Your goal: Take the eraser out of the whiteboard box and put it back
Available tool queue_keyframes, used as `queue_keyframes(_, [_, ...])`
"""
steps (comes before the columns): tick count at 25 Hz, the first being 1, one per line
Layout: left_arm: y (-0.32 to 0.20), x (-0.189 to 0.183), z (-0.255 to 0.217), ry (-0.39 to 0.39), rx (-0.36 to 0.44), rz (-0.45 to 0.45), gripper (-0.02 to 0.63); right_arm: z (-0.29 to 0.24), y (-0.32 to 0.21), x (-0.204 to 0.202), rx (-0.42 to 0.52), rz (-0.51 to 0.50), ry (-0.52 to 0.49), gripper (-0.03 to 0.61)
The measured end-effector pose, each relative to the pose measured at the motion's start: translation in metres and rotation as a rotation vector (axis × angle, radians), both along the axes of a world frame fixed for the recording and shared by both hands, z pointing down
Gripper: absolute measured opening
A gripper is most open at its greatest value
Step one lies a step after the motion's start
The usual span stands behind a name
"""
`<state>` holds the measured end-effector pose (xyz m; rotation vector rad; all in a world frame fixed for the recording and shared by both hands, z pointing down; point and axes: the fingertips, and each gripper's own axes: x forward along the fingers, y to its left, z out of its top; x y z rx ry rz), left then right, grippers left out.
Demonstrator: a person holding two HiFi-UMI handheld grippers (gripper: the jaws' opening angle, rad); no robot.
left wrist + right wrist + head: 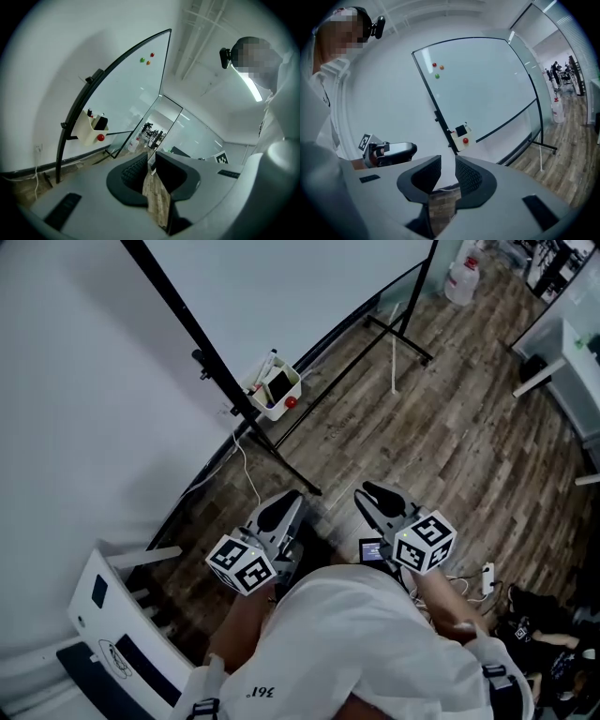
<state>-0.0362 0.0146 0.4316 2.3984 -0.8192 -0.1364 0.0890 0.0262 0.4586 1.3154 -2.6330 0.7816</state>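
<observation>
Two tools held out above dark wood-plank floor (pixel 450 427). Left tool (pixel 151 161): ribbed black pads a narrow slit apart, gripping nothing. Right tool (pixel 447 161): same ribbed pads parted a touch wider, likewise empty. Well ahead, hung at the black frame edge of the glossy whiteboard (pixel 300 287), a cream plastic box (pixel 272 401), round red magnet (pixel 292 402) stuck to it. Tucked inside, the dark blocky eraser (pixel 280 386).

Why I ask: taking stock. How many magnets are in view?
4: red magnet, orange magnet, green magnet high on the whiteboard; second red magnet on the box. More may be hidden.
</observation>
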Motion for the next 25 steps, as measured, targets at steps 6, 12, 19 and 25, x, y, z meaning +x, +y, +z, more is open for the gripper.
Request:
queue_keyframes(6, [-0.038,-0.040,-0.002,-0.012,0.020,-0.002,0.048,-0.005,-0.040,-0.037,0.024,0.010,0.033,0.097])
queue_keyframes(12, [-0.057,-0.050,0.003,-0.021,0.012,-0.004,0.048,-0.008,-0.064,-0.050,0.042,0.014,0.057,0.097])
queue_keyframes(19, [-0.072,-0.047,0.013,-0.038,0.008,-0.068,0.049,-0.001,-0.088,-0.054,0.039,-0.071,0.064,0.109])
queue_keyframes(25, [-0.078,-0.041,0.016,-0.044,-0.002,-0.118,0.048,-0.003,-0.103,-0.047,0.044,-0.123,0.076,0.109])
